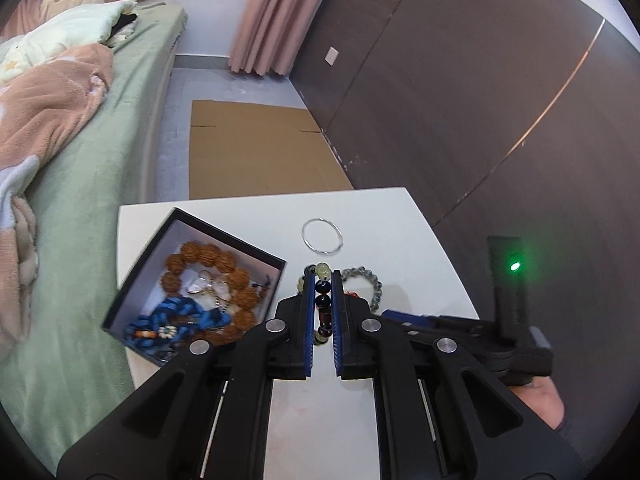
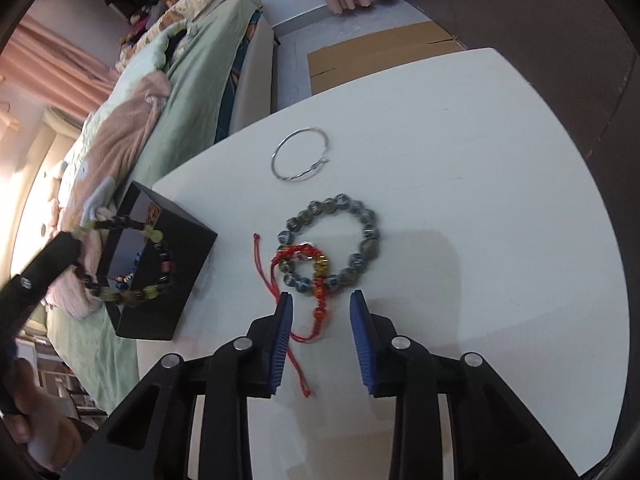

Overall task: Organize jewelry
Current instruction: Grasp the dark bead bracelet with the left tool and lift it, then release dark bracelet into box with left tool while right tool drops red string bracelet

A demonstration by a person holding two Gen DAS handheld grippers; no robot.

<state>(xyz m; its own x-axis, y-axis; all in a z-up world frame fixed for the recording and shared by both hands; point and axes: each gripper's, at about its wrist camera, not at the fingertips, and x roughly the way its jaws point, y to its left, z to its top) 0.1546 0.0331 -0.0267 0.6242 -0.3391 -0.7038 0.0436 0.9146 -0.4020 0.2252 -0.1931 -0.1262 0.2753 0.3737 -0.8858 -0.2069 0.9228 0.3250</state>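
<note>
So the left gripper (image 1: 323, 280) is clamped on a bracelet of dark and pale yellow-green beads (image 1: 322, 302), and the right wrist view shows that bracelet dangling off the worktop in front of the black cardboard box (image 2: 168, 280). The box sits at the left edge of the white worktop (image 1: 400, 240), right beside the green-sheeted bed (image 1: 100, 200). Inside it there's already a chunky brown seed-bead bracelet (image 1: 212, 256), a blue braided cord piece (image 1: 188, 312) and something pale and shiny in the middle I can't make out.

The right gripper (image 2: 322, 300) is pointing down at the worktop with its blue pads apart, not pressing on anything. The red knotted cord bracelet with a gold bead (image 2: 316, 280) lies on the worktop with its tail running between those pads. It overlaps the grey-blue stone bead bracelet (image 2: 360, 240). A thin silver wire bangle (image 2: 298, 154) lies a bit further back, on its own.
</note>
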